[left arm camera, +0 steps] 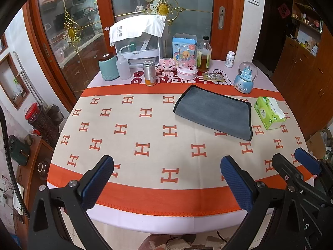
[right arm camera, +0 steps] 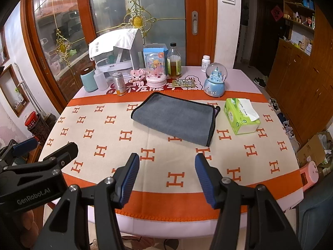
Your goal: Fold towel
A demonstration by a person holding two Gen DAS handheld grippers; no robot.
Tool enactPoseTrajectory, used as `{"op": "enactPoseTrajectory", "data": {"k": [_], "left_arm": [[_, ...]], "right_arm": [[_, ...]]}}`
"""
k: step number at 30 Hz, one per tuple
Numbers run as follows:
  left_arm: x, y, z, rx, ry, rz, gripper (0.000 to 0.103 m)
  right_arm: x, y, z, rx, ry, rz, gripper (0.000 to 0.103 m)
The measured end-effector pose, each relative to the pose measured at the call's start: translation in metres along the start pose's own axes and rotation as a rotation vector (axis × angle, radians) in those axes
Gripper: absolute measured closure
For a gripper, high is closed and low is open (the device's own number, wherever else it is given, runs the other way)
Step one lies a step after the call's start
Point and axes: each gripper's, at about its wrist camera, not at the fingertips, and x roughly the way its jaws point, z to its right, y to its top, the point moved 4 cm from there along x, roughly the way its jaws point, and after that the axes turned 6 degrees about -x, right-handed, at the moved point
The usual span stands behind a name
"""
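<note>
just left of the green tissue pack [right arm camera: 241, 115], the grey black-edged microfibre towel [right arm camera: 177, 118] lies folded flat, untouched. we hold our left gripper [left arm camera: 166, 177] and right gripper [right arm camera: 166, 177] back near the table's front edge, fingers spread wide and empty, likely ready to reach for its corners.

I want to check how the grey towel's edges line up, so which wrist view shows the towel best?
The right wrist view: the grey towel lies near the middle, with its black-trimmed edge and far corner plain. In the left wrist view the towel sits off to the right, whole but more skewed.
</note>
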Motion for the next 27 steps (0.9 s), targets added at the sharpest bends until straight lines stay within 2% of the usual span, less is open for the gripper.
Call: {"op": "enactPoseTrajectory", "data": {"k": [19, 27], "left_arm": [[0.0, -0.002, -0.002, -0.002, 0.002, -0.001, 0.001], [0.001, -0.012, -0.017, -0.008, 0.004, -0.009, 0.001]], "right_arm": [[0.001, 0.0, -0.001, 0.001, 0.0, -0.003, 0.047], [0.004, -0.007, -0.009, 0.0, -0.001, -0.011, 0.047]]}}
